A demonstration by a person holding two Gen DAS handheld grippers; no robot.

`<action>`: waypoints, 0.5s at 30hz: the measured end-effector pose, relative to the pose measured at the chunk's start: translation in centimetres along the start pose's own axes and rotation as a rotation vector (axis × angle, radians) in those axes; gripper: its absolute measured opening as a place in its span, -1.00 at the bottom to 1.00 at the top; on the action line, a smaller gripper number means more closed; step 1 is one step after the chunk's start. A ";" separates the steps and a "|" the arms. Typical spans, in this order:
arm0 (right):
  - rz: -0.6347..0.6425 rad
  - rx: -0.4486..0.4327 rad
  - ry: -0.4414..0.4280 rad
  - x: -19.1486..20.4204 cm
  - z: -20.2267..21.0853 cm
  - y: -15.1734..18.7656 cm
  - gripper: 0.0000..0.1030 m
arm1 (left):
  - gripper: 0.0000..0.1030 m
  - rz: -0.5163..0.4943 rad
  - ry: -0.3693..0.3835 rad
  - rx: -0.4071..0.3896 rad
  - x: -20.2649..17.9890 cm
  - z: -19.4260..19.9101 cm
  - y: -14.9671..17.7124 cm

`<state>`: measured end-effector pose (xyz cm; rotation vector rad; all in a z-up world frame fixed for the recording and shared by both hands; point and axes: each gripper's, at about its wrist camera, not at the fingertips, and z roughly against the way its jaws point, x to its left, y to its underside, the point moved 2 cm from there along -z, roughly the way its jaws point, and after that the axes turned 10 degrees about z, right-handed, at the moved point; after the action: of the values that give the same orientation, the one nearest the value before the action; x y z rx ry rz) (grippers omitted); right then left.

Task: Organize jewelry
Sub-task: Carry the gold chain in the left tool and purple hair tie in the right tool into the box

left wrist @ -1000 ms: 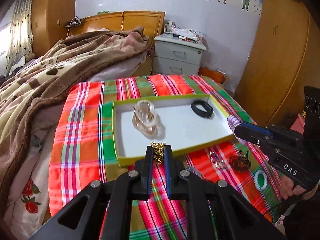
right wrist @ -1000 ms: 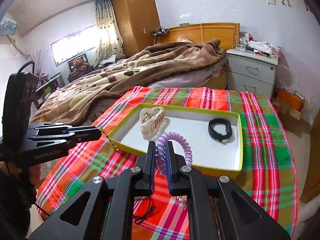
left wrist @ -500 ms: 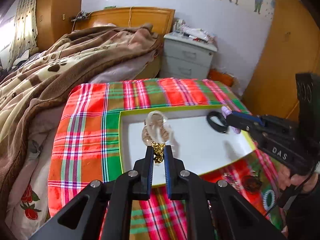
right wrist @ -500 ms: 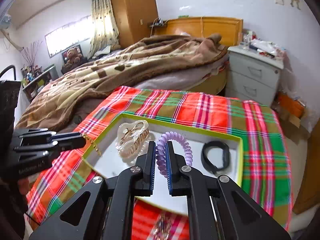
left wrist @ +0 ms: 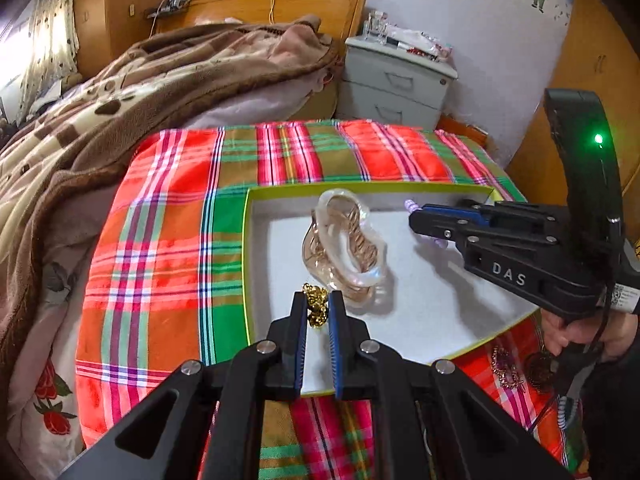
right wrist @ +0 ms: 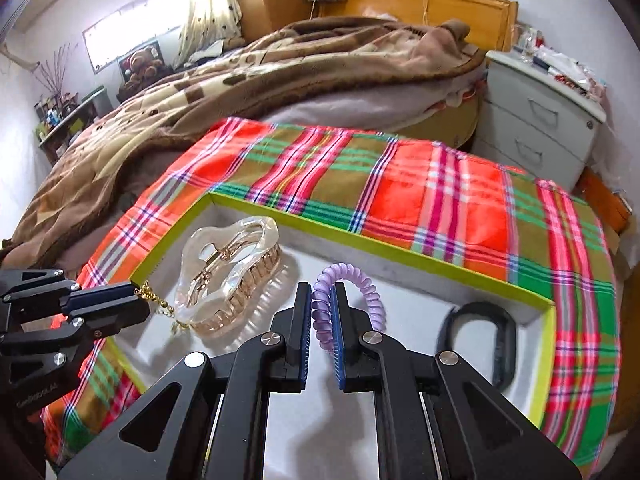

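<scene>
Tongs are both pinching jewelry over the green-rimmed white tray [right wrist: 420,262]: left gripper [left wrist: 318,314] gripping a gold bead chain [left wrist: 316,304], right gripper [right wrist: 322,320] gripping a purple spiral hair tie [right wrist: 360,280], beside the clear plastic claw clip [right wrist: 228,276].

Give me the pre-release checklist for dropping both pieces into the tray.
1. Left gripper shut on gold chain: ok.
2. Right gripper shut on purple coil tie: ok.
3. Both over the white tray: ok.
4. Chain apart from clear hair claw: not ok, it hangs against it.
5. Coil apart from black band: ok.
6. Height above tray floor: cannot tell.
</scene>
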<state>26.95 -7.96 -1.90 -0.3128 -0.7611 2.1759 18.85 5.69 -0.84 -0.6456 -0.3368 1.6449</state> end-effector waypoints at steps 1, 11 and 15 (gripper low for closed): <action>0.001 0.006 -0.002 0.0 -0.3 0.0 -0.81 | -0.79 0.000 -0.006 0.006 0.1 -0.2 0.0; 0.018 0.038 -0.016 0.3 -1.6 -0.2 -0.81 | -0.79 0.002 -0.027 0.018 0.0 -0.9 0.4; 0.022 0.049 -0.011 0.4 -2.0 -0.1 -0.81 | -0.79 0.004 -0.016 0.018 -0.1 -0.9 0.4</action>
<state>27.68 -6.77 -3.37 -0.2851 -0.7119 2.2154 19.10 5.44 -1.78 -0.6208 -0.3323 1.6558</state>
